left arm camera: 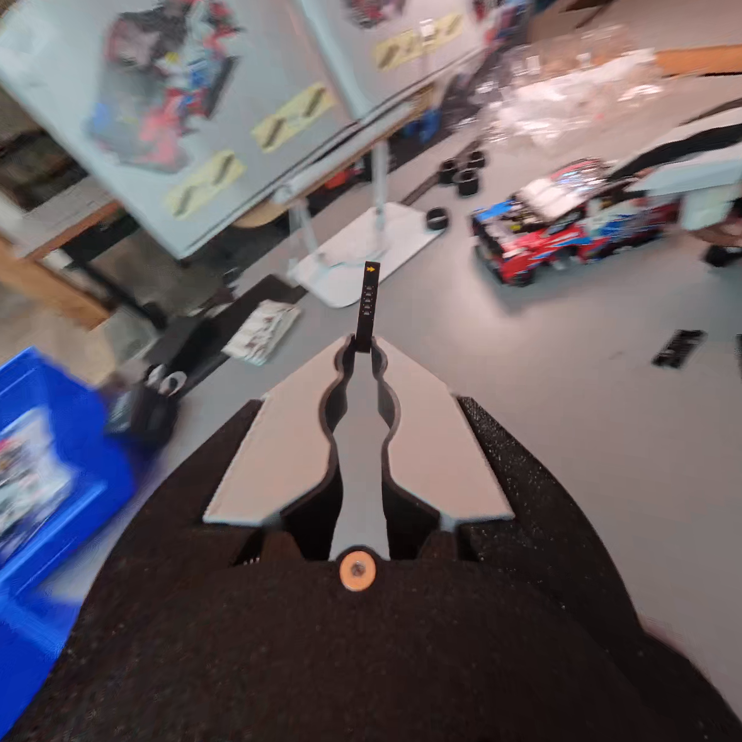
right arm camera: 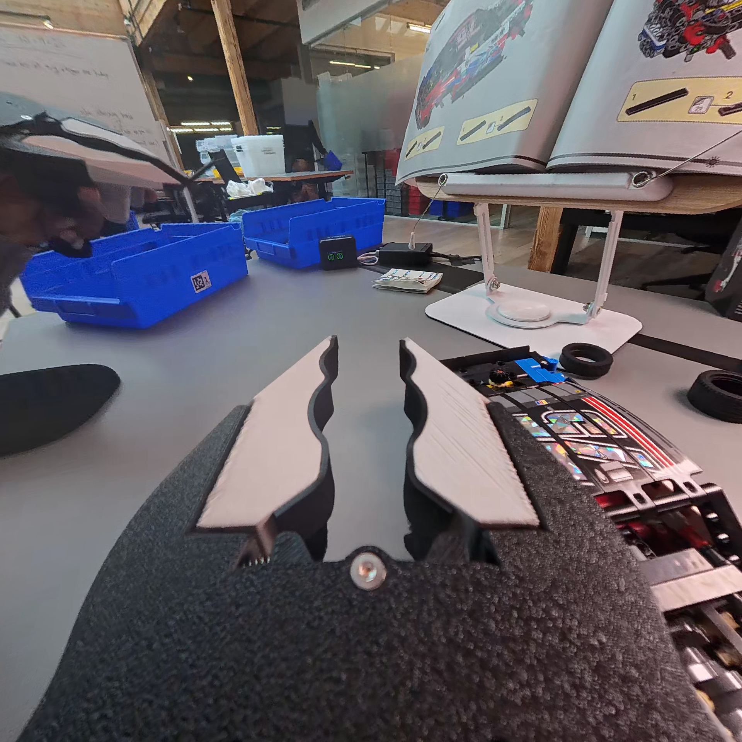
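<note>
Left tool pinches thin black beam at tips, held above grey bench. Right tool open, empty; toy car just beside its right finger; blue bins ahead-left.

blue bin blurred, toy car cropped

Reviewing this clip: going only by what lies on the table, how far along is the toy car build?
Done: the brick car has its body and roof largely assembled. In hand: the left gripper is pinching a thin black beam; the right gripper is open and empty beside the car. Left: loose tyres lie unfitted by the instruction book.
</note>
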